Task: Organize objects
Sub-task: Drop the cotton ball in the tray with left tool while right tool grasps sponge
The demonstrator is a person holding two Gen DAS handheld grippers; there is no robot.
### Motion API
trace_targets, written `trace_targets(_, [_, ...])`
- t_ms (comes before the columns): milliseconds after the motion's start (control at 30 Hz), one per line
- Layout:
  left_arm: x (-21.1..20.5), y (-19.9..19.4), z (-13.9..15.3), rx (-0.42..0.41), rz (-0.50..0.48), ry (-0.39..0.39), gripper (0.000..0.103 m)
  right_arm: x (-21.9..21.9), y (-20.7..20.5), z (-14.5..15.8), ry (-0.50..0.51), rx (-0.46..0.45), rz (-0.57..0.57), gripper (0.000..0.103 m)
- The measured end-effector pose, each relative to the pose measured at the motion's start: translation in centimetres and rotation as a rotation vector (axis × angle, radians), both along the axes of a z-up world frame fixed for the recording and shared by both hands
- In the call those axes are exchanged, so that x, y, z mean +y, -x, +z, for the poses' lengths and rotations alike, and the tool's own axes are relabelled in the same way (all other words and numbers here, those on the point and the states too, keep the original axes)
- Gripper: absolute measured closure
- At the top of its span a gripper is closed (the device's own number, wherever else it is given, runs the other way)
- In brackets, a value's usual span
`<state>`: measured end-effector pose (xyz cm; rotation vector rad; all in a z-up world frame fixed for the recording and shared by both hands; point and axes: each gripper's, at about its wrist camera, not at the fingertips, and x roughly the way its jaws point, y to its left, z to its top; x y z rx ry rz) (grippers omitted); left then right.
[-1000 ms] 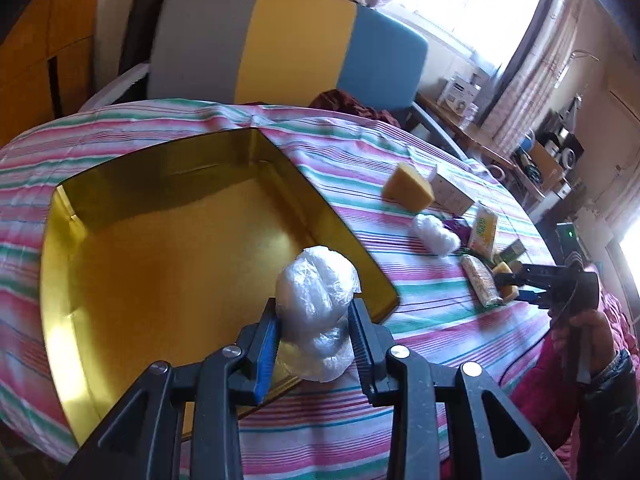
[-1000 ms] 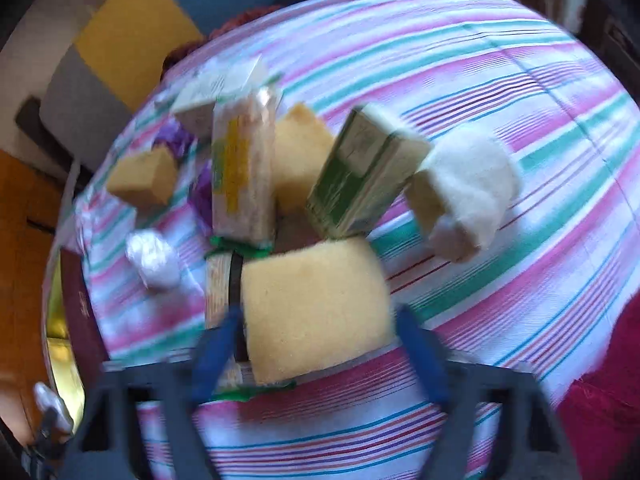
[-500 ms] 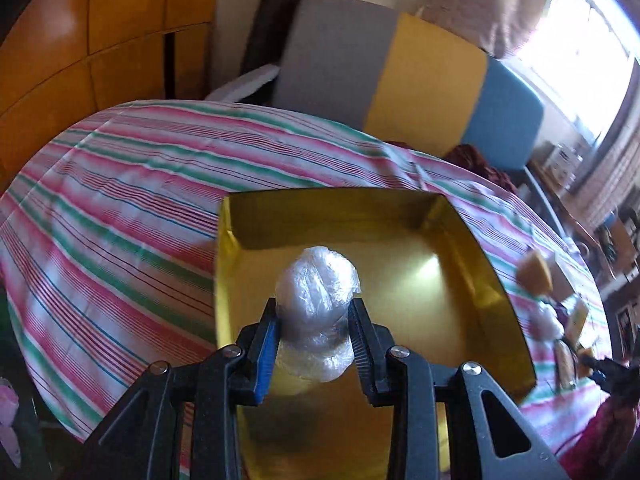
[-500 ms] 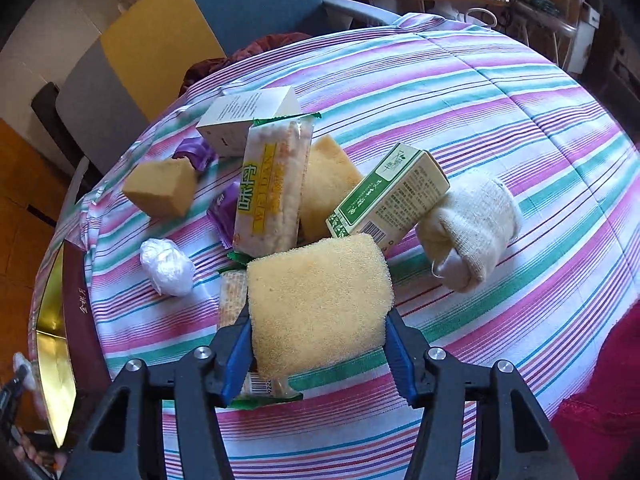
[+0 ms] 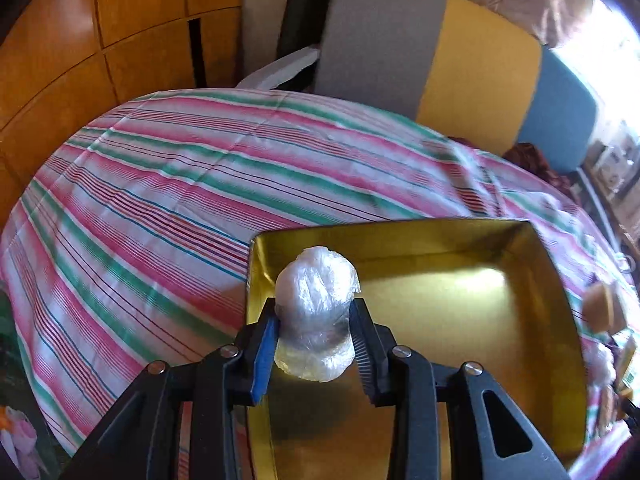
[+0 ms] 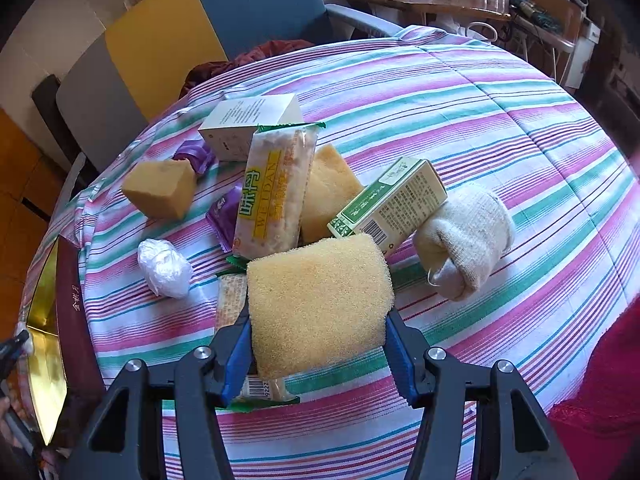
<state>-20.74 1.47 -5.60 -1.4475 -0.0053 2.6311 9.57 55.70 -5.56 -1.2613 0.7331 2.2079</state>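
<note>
My left gripper (image 5: 315,312) holds a crumpled clear plastic ball (image 5: 318,280) over the left corner of the gold tray (image 5: 460,320). Its jaws are opening, and the pads still press on the ball. In the right wrist view my right gripper (image 6: 317,320) is shut on a flat yellow sponge (image 6: 320,300), held just above the pile of items on the striped tablecloth (image 6: 460,120). Part of a biscuit packet (image 6: 230,300) under the sponge is hidden.
The pile holds a snack packet (image 6: 276,192), a green box (image 6: 392,204), a white box (image 6: 248,124), a sponge block (image 6: 160,188), a white sock (image 6: 468,240) and a second plastic ball (image 6: 164,262). A three-coloured chair (image 5: 432,48) stands behind the table.
My left gripper has swung left with the plastic ball, from the tray's right edge to over its left corner. The right gripper has closed onto the yellow sponge and stayed in place.
</note>
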Motion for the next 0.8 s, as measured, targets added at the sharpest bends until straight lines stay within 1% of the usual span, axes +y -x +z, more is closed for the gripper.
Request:
trace_targets(100, [0.3, 1.1, -0.7, -0.003, 0.013, 0.041, 0.062, -0.1, 0.1, 0.1, -0.012, 0.005, 0.003, 0.044])
trace_targets(167, [0.4, 1.6, -1.1, -0.002, 0.022, 0.051, 0.057, -0.2, 0.2, 0.1, -0.020, 0.004, 0.005, 0.044])
trace_targets(267, [0.8, 1.9, -1.1, 0.006, 0.020, 0.071, 0.057, -0.3, 0.2, 0.2, -0.031, 0.009, 0.010, 0.044])
trace_targets(333, [0.6, 1.5, -0.5, 0.015, 0.022, 0.051, 0.057, -0.3, 0.1, 0.4, -0.041, 0.018, 0.012, 0.044])
trace_targets(433, [0.1, 0.1, 1.0, 0.059, 0.024, 0.042, 0.057, -0.4, -0.1, 1.1, -0.068, 0.046, 0.007, 0.044])
trace_targets(567, [-1.5, -3.2, 3.1, 0.101, 0.028, -0.020, 0.057, -0.6, -0.6, 2.4, -0.109, 0.104, 0.002, 0.044])
trace_targets(733, [-3.1, -7.8, 4.0, 0.120, 0.004, -0.034, 0.057, -2.8, -0.7, 4.8, -0.207, 0.156, 0.053, 0.044])
trace_targets(800, [-3.7, -9.5, 3.7, 0.118, 0.003, -0.041, 0.057, -4.5, -0.2, 6.1, -0.215, 0.188, 0.098, 0.044])
